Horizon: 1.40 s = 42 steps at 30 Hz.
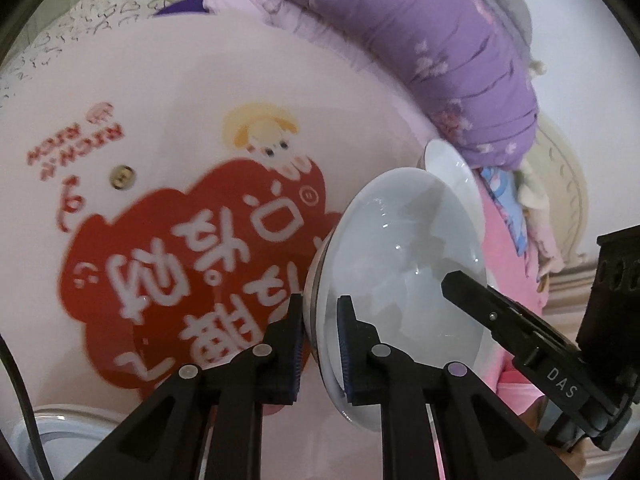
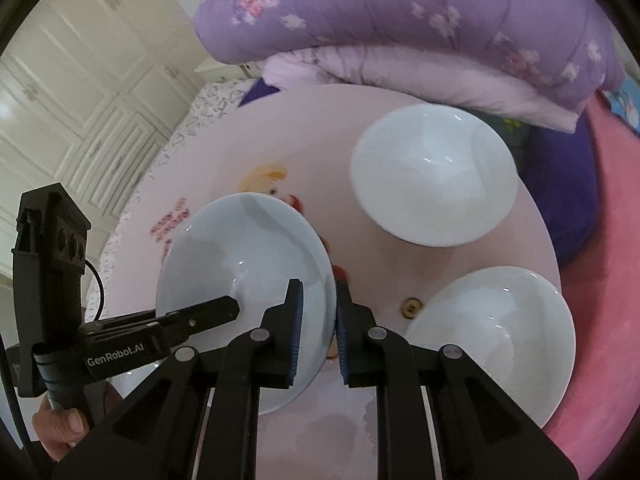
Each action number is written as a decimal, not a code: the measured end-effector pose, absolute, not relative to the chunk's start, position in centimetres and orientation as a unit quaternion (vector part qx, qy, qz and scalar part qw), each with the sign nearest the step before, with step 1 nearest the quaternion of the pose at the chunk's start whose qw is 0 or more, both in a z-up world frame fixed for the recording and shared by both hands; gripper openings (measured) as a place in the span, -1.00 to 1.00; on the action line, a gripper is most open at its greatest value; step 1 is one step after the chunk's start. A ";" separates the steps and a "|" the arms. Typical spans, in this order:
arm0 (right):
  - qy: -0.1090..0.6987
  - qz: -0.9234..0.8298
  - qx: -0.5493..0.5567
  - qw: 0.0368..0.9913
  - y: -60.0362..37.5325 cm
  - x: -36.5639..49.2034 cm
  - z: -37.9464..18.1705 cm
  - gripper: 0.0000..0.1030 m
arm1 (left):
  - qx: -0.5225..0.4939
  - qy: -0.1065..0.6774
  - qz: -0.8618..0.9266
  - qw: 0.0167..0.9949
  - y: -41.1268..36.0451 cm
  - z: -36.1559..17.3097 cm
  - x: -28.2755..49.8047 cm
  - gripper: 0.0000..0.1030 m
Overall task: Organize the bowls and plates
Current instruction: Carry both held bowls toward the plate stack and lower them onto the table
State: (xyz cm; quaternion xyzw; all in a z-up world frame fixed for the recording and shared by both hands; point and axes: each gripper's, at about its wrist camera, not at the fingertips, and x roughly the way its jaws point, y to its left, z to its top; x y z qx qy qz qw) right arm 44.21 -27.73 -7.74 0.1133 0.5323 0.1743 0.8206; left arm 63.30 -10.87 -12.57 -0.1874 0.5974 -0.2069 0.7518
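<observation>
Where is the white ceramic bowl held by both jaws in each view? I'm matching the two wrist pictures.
Left wrist: white ceramic bowl, right of centre, rim clamped.
Right wrist: lower centre-left, rim clamped.
Shared landmark: cartoon girl's yellow hair on the pink round table.

The left half of the round table (image 1: 132,128) lies bare and open to passage. On its right side two white bowls (image 2: 434,174) (image 2: 496,340) stand apart with a gap between them; a folded purple quilt (image 2: 420,28) crowds the far edge.
</observation>
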 end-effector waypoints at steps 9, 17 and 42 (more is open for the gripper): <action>0.513 0.225 0.106 0.822 -21.0 44.7 -5.0 -0.71 | -0.200 0.561 -0.176 0.784 -2.4 -7.9 62.6 -0.80; 0.512 0.263 0.087 0.813 -13.3 46.2 -4.3 -0.71 | -0.219 0.545 -0.132 0.798 5.5 -6.1 62.3 -0.80; 0.564 0.279 0.101 0.770 -8.3 49.6 -9.8 0.51 | -0.204 0.585 -0.074 0.781 7.7 -11.1 67.0 -0.30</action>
